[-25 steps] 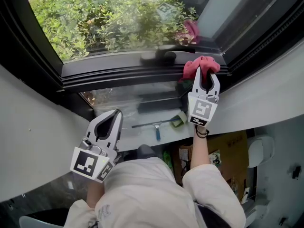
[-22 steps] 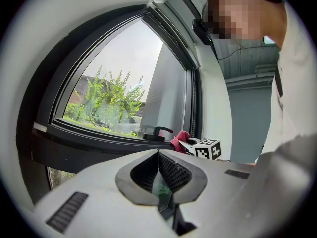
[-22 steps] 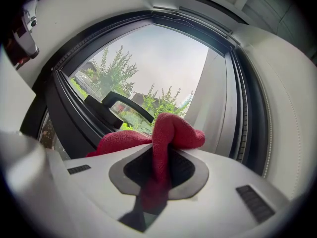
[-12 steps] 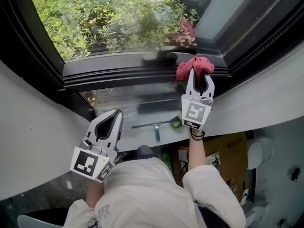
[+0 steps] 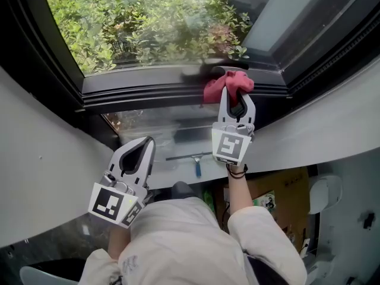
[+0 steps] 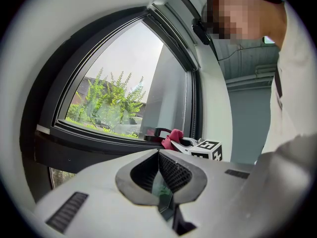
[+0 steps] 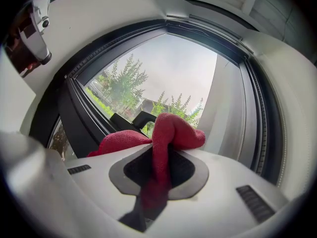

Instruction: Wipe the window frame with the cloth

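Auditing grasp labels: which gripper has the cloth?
The right gripper: its jaws are shut on the red cloth at the dark window frame. The left gripper is shut on nothing, held back from the frame.

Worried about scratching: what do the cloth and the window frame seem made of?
Cloth: soft red fabric, perhaps microfiber or terry; it bunches in limp folds in the right gripper. Window frame: dark, smooth, slightly glossy, likely painted metal or plastic; its rails catch faint highlights.
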The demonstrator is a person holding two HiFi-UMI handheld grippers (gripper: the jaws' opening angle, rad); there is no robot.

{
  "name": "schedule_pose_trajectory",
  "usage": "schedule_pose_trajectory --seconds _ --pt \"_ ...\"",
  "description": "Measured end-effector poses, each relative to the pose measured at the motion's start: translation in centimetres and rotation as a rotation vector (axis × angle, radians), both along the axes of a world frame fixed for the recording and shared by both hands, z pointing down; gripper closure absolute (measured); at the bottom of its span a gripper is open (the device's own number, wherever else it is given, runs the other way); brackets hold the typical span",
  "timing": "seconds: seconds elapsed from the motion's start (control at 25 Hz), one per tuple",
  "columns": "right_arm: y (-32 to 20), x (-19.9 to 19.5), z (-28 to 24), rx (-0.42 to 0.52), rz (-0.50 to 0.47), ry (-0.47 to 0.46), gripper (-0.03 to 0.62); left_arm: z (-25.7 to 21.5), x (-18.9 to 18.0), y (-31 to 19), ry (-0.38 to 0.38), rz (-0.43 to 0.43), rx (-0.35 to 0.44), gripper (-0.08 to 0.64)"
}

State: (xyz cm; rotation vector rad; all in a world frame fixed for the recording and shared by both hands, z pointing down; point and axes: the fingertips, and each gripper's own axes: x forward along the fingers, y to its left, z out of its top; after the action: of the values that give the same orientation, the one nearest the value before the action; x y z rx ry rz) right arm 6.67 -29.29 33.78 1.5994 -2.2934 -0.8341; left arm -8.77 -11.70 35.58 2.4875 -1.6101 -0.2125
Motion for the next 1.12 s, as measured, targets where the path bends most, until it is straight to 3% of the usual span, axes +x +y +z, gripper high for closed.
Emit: schedule_pose_trajectory --seconds 1.12 --pt "2.4 -5.8 -0.1 0.021 -0.101 -0.017 0.528 0.3 -1.6 1.3 0.036 -0.029 -0.004 0.55"
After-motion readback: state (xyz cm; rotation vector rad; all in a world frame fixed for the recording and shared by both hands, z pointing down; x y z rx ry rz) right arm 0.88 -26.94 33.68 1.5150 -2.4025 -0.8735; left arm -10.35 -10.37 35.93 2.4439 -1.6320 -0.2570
